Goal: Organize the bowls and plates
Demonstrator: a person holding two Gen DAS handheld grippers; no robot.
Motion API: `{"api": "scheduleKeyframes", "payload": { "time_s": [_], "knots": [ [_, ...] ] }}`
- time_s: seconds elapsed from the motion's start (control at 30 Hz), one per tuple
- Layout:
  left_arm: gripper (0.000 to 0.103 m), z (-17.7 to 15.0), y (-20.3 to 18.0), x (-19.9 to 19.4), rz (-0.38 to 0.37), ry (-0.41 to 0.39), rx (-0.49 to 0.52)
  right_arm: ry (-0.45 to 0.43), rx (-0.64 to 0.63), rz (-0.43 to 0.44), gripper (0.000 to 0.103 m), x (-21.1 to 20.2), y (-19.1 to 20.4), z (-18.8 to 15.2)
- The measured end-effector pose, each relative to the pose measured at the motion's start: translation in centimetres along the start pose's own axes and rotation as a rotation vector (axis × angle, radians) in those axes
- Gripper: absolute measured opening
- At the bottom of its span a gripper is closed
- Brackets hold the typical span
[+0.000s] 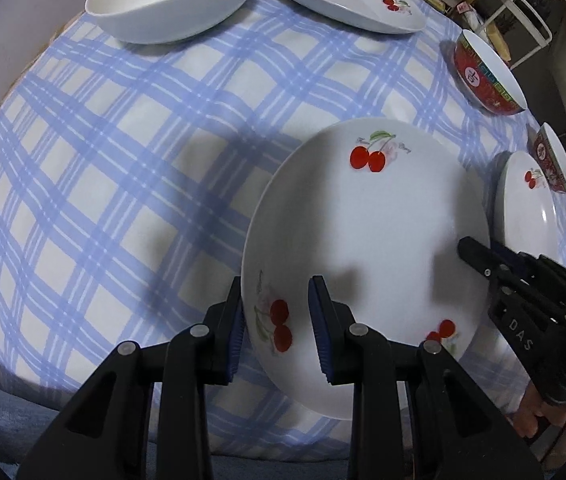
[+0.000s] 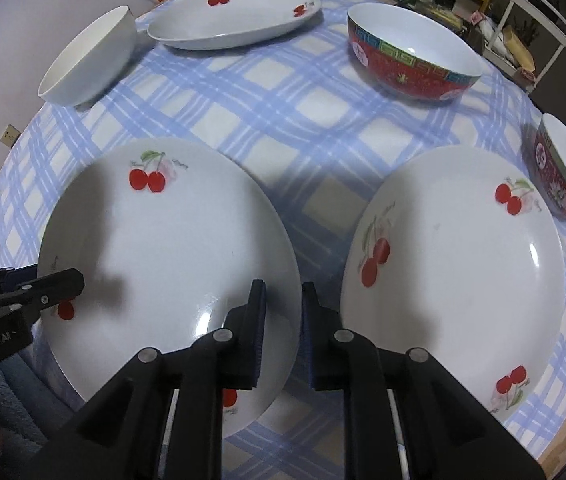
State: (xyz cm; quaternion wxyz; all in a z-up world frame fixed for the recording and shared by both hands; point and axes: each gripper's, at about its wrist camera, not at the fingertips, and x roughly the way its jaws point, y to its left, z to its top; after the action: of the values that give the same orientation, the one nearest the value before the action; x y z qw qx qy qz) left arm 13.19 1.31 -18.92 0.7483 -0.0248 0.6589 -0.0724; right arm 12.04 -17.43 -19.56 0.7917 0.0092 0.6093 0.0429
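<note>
Left tongs [image 1: 279,320] straddle the near plate [image 1: 363,220]'s rim, partly open; we can't tell if they're pinching. Right tongs [image 2: 283,332] look nearly closed on the opposite rim. We reckon stacking comes next: carry it level onto the second plate [image 2: 455,260] beside it. Glossy, shallow, slippery ceramic on the soft checked surface [image 1: 123,160].

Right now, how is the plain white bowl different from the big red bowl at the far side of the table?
The white bowl has no pattern at all; the red bowl carries a painted band and flower marks on its outside. The white bowl stands at the far left, close beside a cherry plate; the red bowl stands alone at the far right. Both are white inside, upright and empty on the checked tablecloth.
</note>
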Motion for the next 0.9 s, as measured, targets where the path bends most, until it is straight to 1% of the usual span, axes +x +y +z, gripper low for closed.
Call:
{"api": "scheduleKeyframes", "payload": {
  "time_s": [0.13,0.37,0.67,0.77,0.87,0.9],
  "knots": [
    [0.029,0.2,0.3,0.1,-0.016,0.01,-0.013,-0.01,-0.01,-0.009,0.018,0.1,0.2,0.2],
    [0.029,0.2,0.4,0.3,-0.004,0.014,-0.009,-0.006,-0.013,-0.009,0.018,0.0,0.1,0.0],
    [0.029,0.5,0.4,0.9,-0.009,0.016,-0.004,-0.008,-0.01,-0.017,0.018,-0.1,0.5,0.2],
    [0.029,0.2,0.5,0.2,-0.004,-0.005,-0.002,-0.013,-0.014,-0.01,0.018,-0.5,0.5,0.3],
    [0.033,0.1,0.1,-0.8,0.028,-0.054,0.032,-0.059,-0.008,-0.002,0.018,-1.9,0.3,0.4],
    [0.04,0.0,-0.1,-1.2,0.049,-0.07,0.048,-0.08,-0.003,0.001,0.018,-2.5,0.2,0.5]
  ]
}}
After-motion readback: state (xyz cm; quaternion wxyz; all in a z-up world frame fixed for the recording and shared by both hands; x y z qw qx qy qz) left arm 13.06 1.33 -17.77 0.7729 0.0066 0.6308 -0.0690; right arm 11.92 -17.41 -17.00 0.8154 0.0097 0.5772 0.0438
